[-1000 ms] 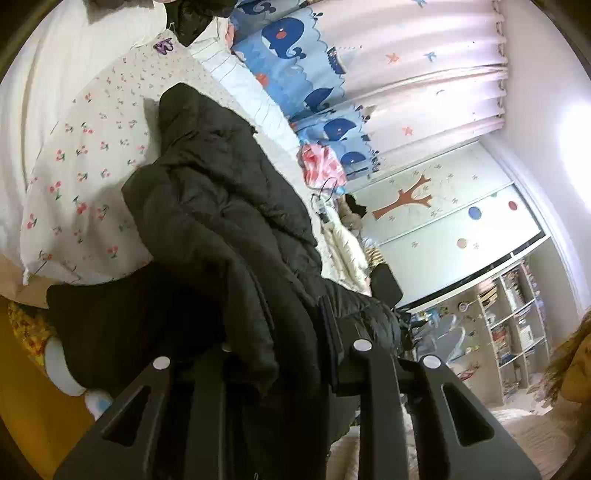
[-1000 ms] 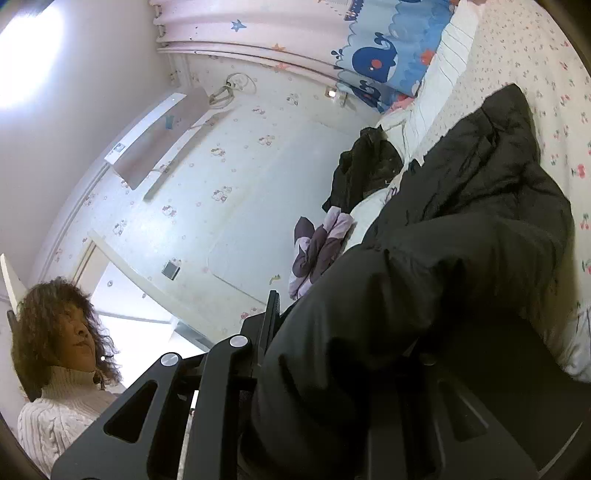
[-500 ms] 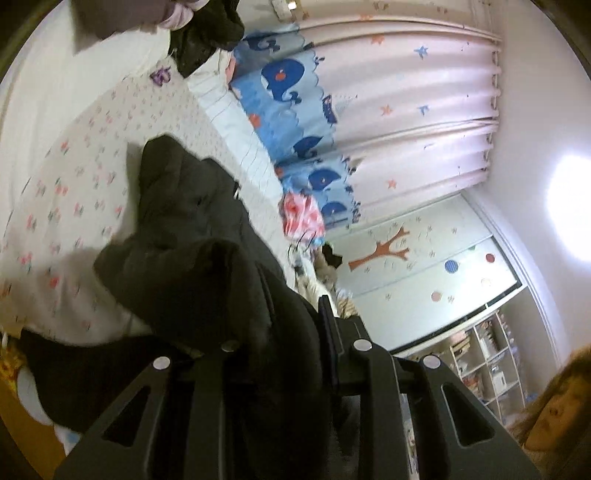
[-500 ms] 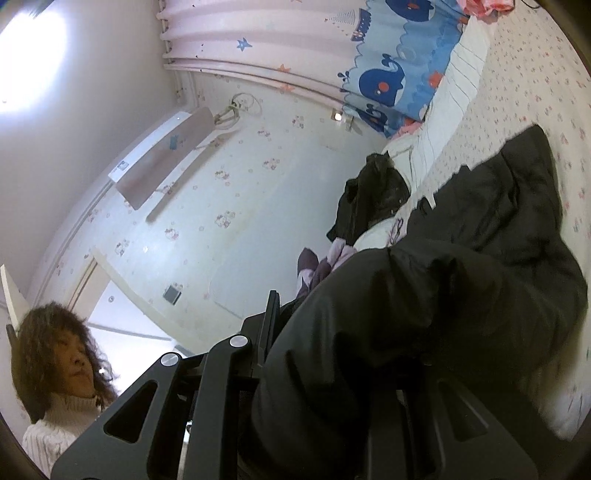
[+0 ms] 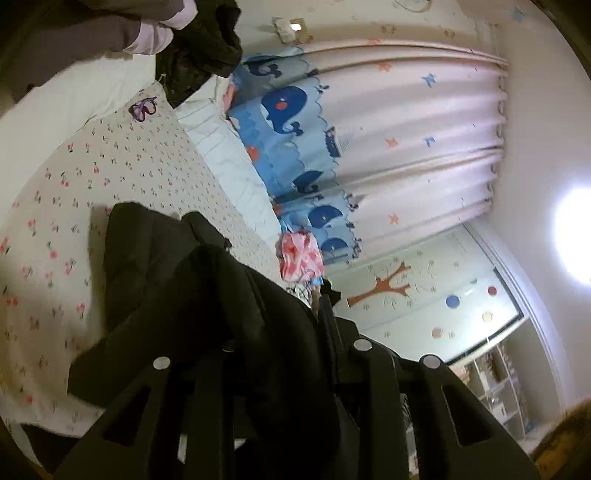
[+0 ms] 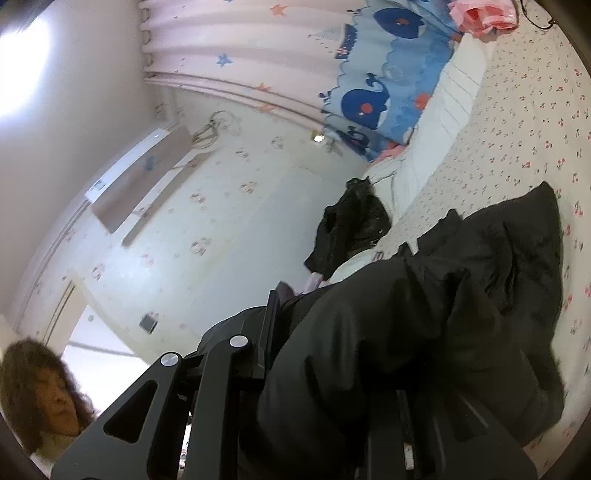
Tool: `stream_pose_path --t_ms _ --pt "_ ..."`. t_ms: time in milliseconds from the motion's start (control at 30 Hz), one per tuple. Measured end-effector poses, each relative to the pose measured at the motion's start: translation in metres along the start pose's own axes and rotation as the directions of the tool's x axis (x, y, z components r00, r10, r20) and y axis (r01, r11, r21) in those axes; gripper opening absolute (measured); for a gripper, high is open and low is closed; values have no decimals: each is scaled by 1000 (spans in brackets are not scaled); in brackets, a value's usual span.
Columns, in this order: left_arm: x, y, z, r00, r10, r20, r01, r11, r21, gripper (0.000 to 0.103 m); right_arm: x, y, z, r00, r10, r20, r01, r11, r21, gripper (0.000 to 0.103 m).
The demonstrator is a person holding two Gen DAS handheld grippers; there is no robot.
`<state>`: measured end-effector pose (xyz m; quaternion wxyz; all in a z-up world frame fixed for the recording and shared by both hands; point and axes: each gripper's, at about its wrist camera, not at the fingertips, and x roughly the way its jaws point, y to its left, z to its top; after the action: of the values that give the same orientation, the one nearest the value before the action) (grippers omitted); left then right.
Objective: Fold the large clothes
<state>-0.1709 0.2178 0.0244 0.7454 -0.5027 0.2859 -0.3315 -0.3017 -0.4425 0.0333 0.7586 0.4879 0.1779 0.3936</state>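
Black padded coat (image 5: 155, 266) stretched lengthwise away across floral bedspread (image 5: 122, 166), both grippers' fingers (image 5: 328, 332) clamped on near edge

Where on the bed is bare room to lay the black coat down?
Free: the cherry-print sheet between the coat and the white pillow, and the sheet from the coat toward the pink bundle. Crowded: the head end, with dark clothes, and the bundle's corner.

A child's bedroom is shown. A cherry-print bedspread (image 5: 155, 177), whale curtains (image 5: 295, 110) and tree-decal wardrobe doors (image 5: 424, 295) are seen.
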Motion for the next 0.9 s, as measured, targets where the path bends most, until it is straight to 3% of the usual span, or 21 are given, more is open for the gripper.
stream_pose_path --t_ms 533,667,900 --pt "67 47 66 993 101 53 -96 992 -85 25 71 -83 77 979 -202 8 200 975 94 19" --pt "86 59 82 987 147 60 -140 985 -99 25 91 -110 93 962 -272 -11 271 953 133 19" --pt "125 113 89 960 276 44 -264 948 -177 25 119 -187 96 913 -401 -80 408 879 246 20"
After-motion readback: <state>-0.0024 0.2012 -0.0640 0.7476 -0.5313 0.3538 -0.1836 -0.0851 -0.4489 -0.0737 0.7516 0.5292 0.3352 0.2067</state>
